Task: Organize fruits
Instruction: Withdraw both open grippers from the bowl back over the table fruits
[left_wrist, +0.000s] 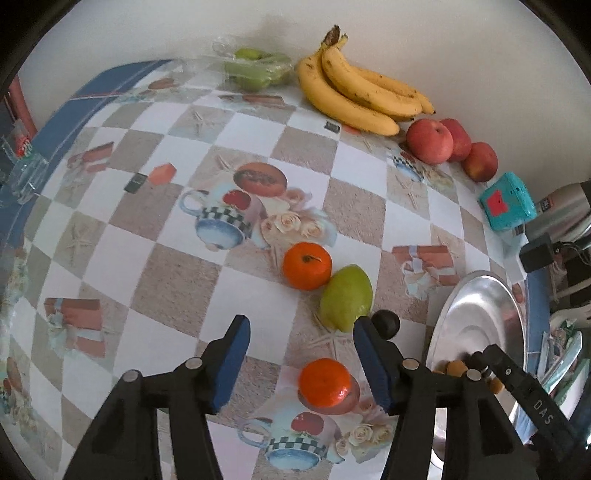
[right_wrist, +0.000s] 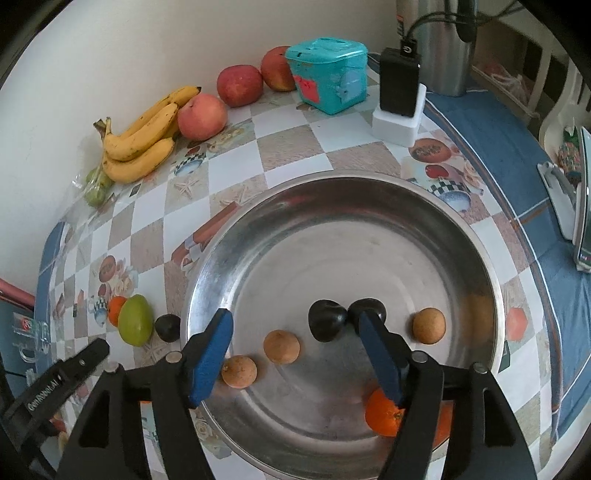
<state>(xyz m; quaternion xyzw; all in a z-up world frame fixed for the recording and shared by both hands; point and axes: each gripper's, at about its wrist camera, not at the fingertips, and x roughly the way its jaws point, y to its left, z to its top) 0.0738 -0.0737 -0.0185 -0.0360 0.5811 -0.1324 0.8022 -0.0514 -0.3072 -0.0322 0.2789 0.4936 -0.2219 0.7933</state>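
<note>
Both jaws open, empty; orange (left_wrist: 324, 382) under left gripper (left_wrist: 301, 365) (only right view shows brown fruits (right_wrist: 281, 346)).

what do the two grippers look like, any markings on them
Both the left gripper and right gripper have black plastic frames with silver rivets and blue pads on the fingers. White lettering runs along each black body. No sleeves or cables show.

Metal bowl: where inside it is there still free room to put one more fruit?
The far half of the metal bowl, beyond the two dark fruits, is bare. The near part is crowded: three brown fruits, the dark pair and an orange. The right gripper hangs open there.
</note>
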